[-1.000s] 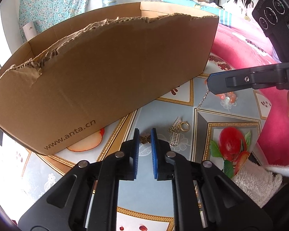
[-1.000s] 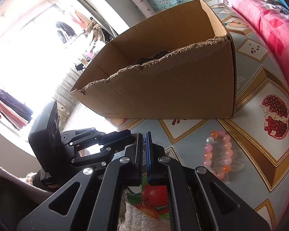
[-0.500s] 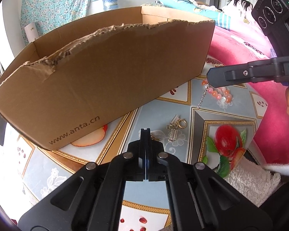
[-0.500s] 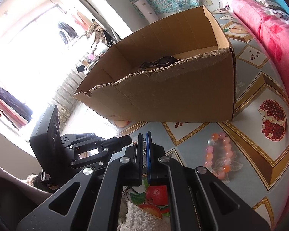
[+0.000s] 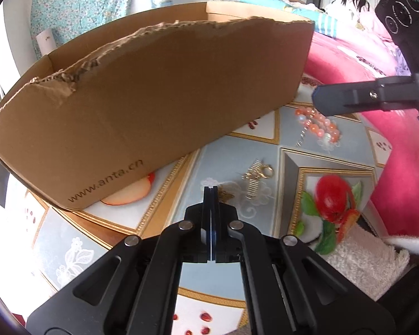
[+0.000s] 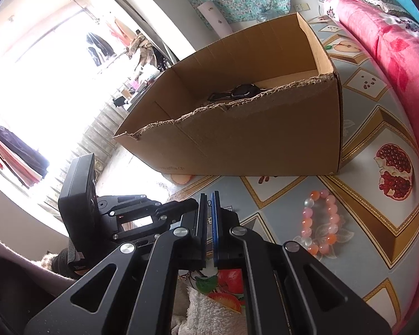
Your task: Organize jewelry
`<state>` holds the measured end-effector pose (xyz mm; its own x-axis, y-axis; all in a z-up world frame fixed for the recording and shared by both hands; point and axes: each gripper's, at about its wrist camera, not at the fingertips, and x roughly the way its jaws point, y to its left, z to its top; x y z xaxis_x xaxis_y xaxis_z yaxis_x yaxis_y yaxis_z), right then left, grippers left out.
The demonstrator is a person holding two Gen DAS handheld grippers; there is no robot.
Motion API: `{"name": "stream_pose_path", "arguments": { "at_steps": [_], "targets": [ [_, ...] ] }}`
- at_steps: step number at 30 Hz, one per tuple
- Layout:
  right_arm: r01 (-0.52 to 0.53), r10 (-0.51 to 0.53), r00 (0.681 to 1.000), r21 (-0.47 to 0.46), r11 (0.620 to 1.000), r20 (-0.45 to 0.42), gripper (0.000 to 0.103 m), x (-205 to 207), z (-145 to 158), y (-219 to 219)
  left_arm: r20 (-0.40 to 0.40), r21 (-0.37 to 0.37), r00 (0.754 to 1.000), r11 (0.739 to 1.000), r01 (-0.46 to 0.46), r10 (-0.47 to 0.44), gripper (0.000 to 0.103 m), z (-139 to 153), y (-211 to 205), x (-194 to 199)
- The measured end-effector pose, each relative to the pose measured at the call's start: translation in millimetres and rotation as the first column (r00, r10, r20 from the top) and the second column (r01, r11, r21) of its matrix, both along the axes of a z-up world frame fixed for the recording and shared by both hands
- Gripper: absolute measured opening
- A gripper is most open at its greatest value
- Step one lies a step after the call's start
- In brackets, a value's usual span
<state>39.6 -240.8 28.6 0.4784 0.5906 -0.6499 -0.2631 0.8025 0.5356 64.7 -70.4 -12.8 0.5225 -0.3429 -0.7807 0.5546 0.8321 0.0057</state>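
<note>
Both grippers pinched over the jewelry beside the box

Our left gripper (image 5: 211, 189) has its jaws pressed together on a small gold butterfly charm (image 5: 225, 194); a gold clasp piece (image 5: 255, 177) lies at its 1 o'clock. Our right gripper (image 6: 208, 195) pinches a thin chain (image 5: 304, 132) that dangles over the pink bead bracelet (image 6: 319, 222). The cardboard box (image 5: 159, 106) stands at 11 o'clock on the fruit-patterned tablecloth (image 5: 265, 145).

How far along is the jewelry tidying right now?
Done: a dark watch already lies in the cardboard box. In hand: the right gripper dangles a thin chain; the left gripper is shut by a small gold piece. Left: the bead bracelet and gold clip.
</note>
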Motion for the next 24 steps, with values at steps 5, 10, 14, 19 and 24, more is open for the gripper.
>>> {"name": "stream_pose_path", "arguments": {
  "at_steps": [5,10,14,19,24],
  "targets": [
    [0.000,0.000,1.000,0.001,1.000,-0.001,0.003,0.6,0.4,-0.4,-0.011,-0.017,1.000,1.000,0.010,-0.010,0.000,0.4,1.1,-3.6],
    [0.003,-0.003,1.000,0.003,1.000,-0.001,0.003,-0.2,0.6,-2.0,0.002,-0.034,1.000,0.999,-0.003,0.003,0.000,3.6,3.0,-5.4],
    [0.003,-0.003,1.000,0.004,1.000,-0.001,0.003,-0.1,0.6,-2.4,0.005,-0.041,1.000,0.999,-0.016,0.016,0.000,4.7,7.9,-4.7],
    [0.001,-0.001,1.000,0.007,1.000,-0.004,0.003,-0.7,0.1,-1.9,-0.016,-0.037,0.999,0.999,-0.031,0.030,0.000,-0.7,9.6,-2.4],
    [0.001,-0.001,1.000,0.008,1.000,-0.006,0.003,-0.7,-0.2,-0.7,-0.017,-0.042,1.000,0.999,-0.015,0.014,0.000,-0.7,6.1,-4.7]
  ]
}}
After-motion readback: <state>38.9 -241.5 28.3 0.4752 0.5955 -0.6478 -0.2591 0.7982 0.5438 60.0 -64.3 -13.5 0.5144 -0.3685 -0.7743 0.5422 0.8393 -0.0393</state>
